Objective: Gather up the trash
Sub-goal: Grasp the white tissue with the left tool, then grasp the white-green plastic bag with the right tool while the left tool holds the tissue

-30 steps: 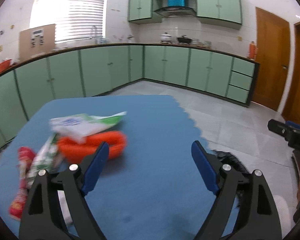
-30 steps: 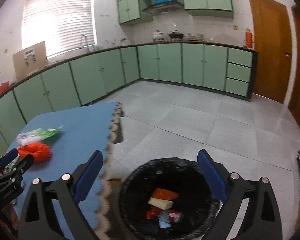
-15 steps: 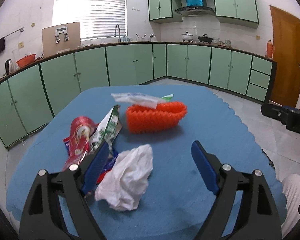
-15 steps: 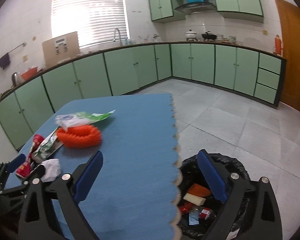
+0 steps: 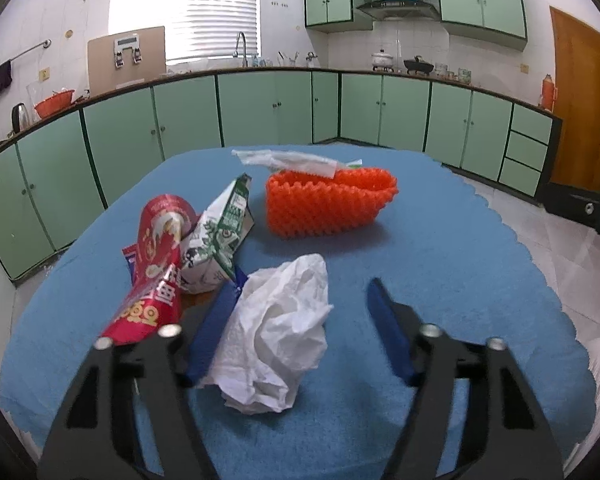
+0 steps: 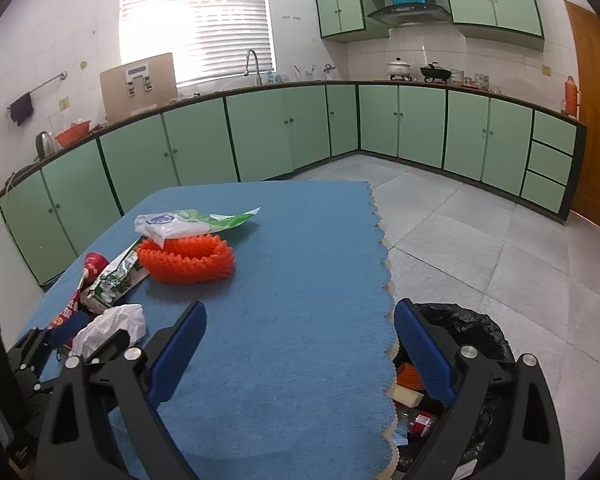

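Beside the red wrapper (image 5: 156, 268), left gripper (image 5: 300, 320) jaws wide astride the tissue (image 5: 280, 336), likely the next pick; right gripper (image 6: 300, 354) wide, empty, near the bin (image 6: 460, 364)

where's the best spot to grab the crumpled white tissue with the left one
Grip the crumpled white tissue across its bulging middle, coming straight ahead and down with the left hand-held gripper. It lies between the open fingers already, its left edge against the left finger. The mound is soft and tallest there, so closing should bunch it rather than snag the red snack wrapper beside it.
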